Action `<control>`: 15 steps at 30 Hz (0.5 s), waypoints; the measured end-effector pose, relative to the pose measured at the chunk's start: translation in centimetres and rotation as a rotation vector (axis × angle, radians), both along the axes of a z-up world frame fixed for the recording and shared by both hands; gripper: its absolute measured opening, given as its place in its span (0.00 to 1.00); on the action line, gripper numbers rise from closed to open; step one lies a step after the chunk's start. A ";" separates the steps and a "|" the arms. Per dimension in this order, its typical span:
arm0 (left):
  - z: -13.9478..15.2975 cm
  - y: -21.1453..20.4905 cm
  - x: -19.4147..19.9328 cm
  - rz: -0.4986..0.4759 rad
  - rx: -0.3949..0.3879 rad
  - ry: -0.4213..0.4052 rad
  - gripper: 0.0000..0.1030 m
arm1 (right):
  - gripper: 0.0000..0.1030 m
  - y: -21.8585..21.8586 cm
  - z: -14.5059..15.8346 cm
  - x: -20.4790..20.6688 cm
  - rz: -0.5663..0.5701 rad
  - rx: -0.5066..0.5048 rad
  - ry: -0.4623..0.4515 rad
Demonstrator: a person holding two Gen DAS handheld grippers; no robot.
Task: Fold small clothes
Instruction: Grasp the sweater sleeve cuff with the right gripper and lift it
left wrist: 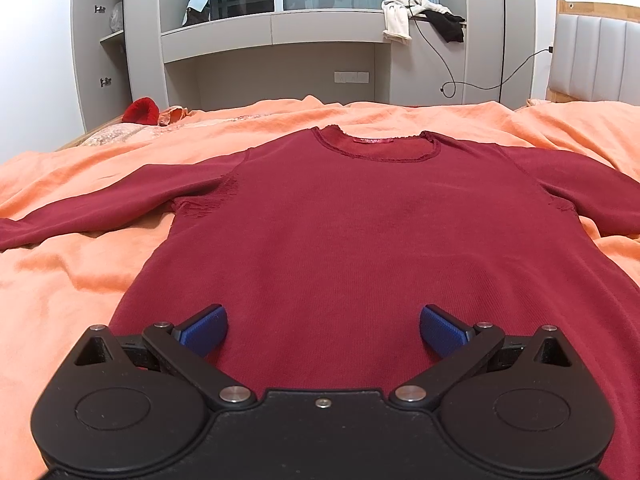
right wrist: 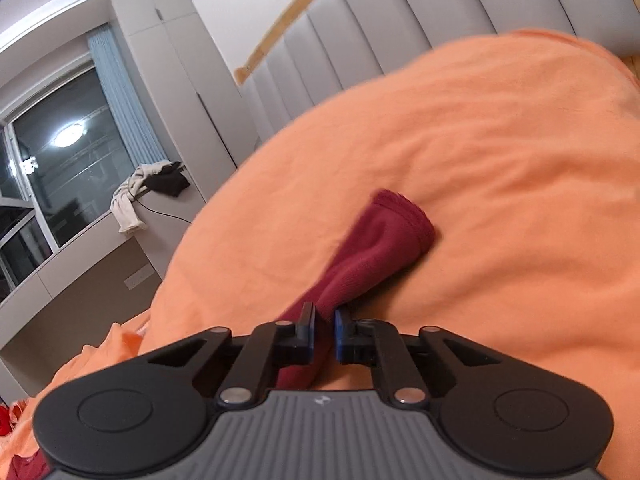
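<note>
A dark red long-sleeved sweater [left wrist: 360, 232] lies flat, front up, on the orange bedcover [left wrist: 64, 280], its neckline far from me and both sleeves spread out to the sides. My left gripper [left wrist: 323, 330] is open and empty, its blue pads [left wrist: 204, 330] just above the sweater's bottom hem. In the right wrist view my right gripper [right wrist: 324, 330] is shut on the sweater's right sleeve [right wrist: 380, 240]. The sleeve's cuff end lies ahead of the fingers on the orange bedcover [right wrist: 500, 200].
A padded grey headboard [right wrist: 360, 32] with a wooden frame stands to the right. Grey built-in shelving and a window sill [left wrist: 280, 24] stand beyond the bed, with loose clothes [left wrist: 420, 16] and a cable on it. A red item [left wrist: 140, 111] lies at the bed's far left.
</note>
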State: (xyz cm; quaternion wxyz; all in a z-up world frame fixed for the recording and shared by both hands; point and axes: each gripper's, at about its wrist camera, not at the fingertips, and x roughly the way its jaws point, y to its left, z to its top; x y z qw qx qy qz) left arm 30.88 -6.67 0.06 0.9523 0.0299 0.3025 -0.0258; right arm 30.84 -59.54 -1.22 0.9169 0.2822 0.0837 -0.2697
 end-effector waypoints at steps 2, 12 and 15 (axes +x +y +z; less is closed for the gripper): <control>0.2 0.2 -0.2 -0.001 -0.007 -0.003 0.99 | 0.09 1.3 0.9 0.0 0.014 -0.062 -0.009; 3.5 3.4 0.3 0.077 -0.055 -0.056 0.99 | 0.09 13.3 6.0 3.3 0.171 -0.470 0.004; 4.2 5.3 0.8 0.136 -0.086 -0.060 0.99 | 0.09 17.8 8.0 4.7 0.245 -0.575 -0.012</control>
